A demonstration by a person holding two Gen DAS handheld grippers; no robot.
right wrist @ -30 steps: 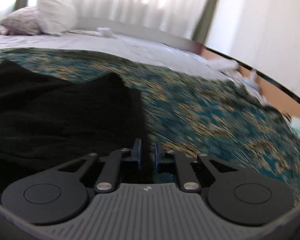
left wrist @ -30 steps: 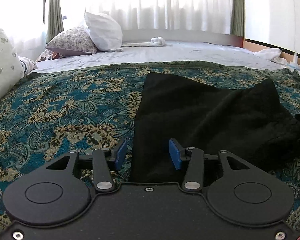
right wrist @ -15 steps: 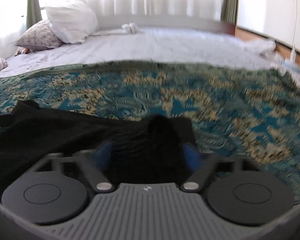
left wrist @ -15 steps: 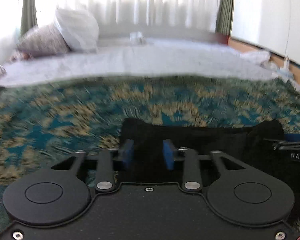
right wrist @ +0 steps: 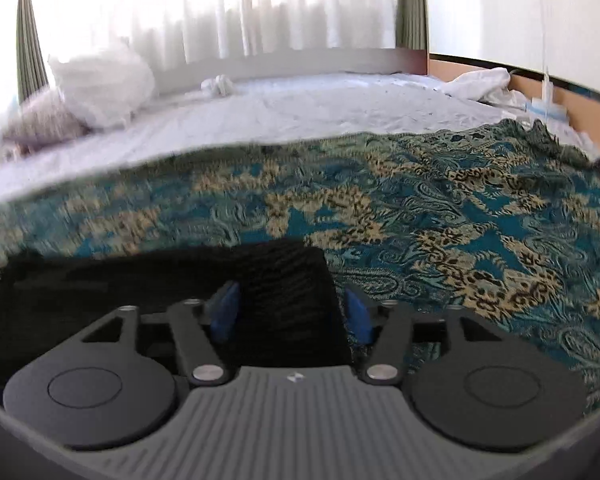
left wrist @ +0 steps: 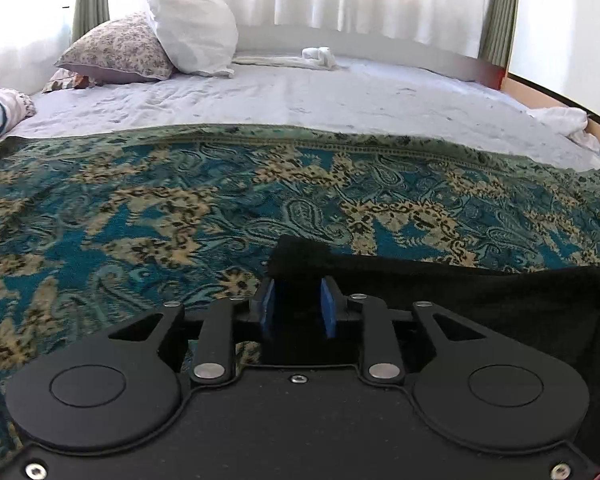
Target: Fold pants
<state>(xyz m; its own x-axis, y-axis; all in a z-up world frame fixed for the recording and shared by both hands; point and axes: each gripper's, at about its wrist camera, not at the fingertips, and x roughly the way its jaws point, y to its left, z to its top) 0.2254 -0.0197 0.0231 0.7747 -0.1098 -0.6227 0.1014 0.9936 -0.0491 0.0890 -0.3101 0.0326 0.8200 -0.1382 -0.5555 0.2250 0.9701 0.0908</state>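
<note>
Since a second ago the pants (left wrist: 480, 292) have been drawn into a low band near the bedspread's (left wrist: 148, 208) near edge. The left gripper (left wrist: 299, 307) pinches one corner; the right gripper (right wrist: 288, 307) seems wider, straddling the other. Soft, limp cloth: hold corners.

both cameras sit low, right behind their own blue fingertips, looking forward across the patterned bedspread (left wrist: 148, 208) toward the curtained window (right wrist: 260, 8). the left wrist view faces straight ahead; the right wrist view is partly blurred. they share the bedspread, black pants (left wrist: 480, 292), white sheet (right wrist: 300, 112), and pillows (left wrist: 192, 28).
</note>
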